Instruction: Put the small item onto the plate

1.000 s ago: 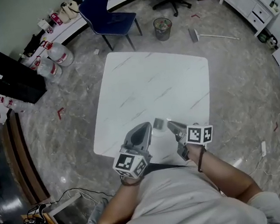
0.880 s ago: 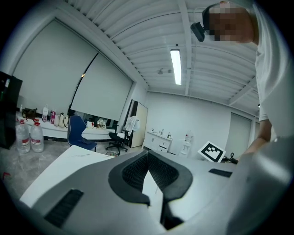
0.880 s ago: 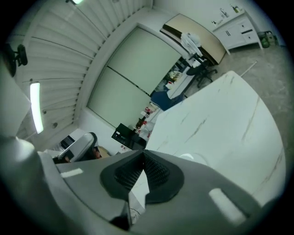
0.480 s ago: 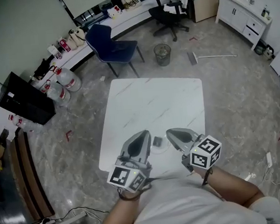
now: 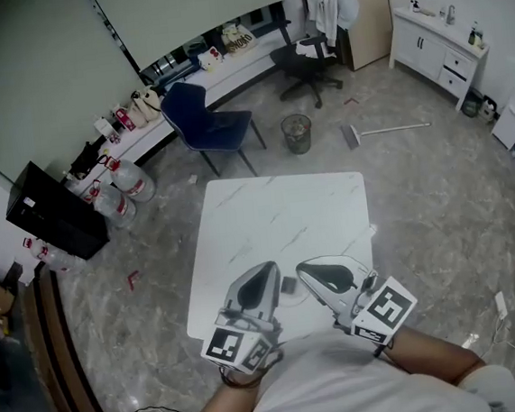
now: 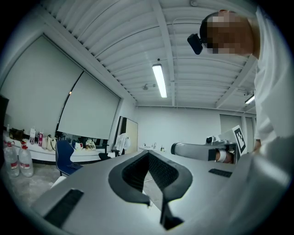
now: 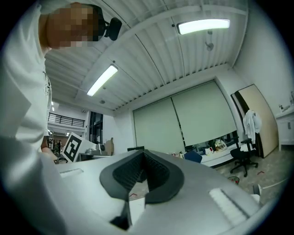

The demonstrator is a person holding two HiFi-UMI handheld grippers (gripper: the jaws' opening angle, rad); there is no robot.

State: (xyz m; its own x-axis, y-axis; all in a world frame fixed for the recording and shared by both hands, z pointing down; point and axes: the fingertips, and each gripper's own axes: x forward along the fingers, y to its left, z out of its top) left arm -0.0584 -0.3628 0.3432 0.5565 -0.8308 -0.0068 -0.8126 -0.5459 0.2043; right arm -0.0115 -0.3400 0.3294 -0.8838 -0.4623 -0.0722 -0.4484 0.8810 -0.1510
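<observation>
A small dark grey square item point(image 5: 289, 284) lies on the white marble table point(image 5: 277, 217) near its front edge, between my two grippers. My left gripper point(image 5: 267, 268) is just left of it and my right gripper point(image 5: 303, 268) just right of it, both over that edge. In the left gripper view the left gripper point(image 6: 149, 155) is shut with nothing in it and points up at the room and ceiling. In the right gripper view the right gripper point(image 7: 144, 154) is likewise shut and empty. I cannot make out a plate in any view.
Beyond the table's far edge stand a blue chair point(image 5: 209, 124) and a wire bin point(image 5: 297, 133). A broom point(image 5: 386, 129) lies on the floor to the right. A black box point(image 5: 45, 212) and water bottles point(image 5: 116, 191) sit at the left, an office chair point(image 5: 302, 60) at the back.
The head view has tilted up, showing more of the room. Both grippers have drawn back to the table's front edge. The small item stays on the table between them.
</observation>
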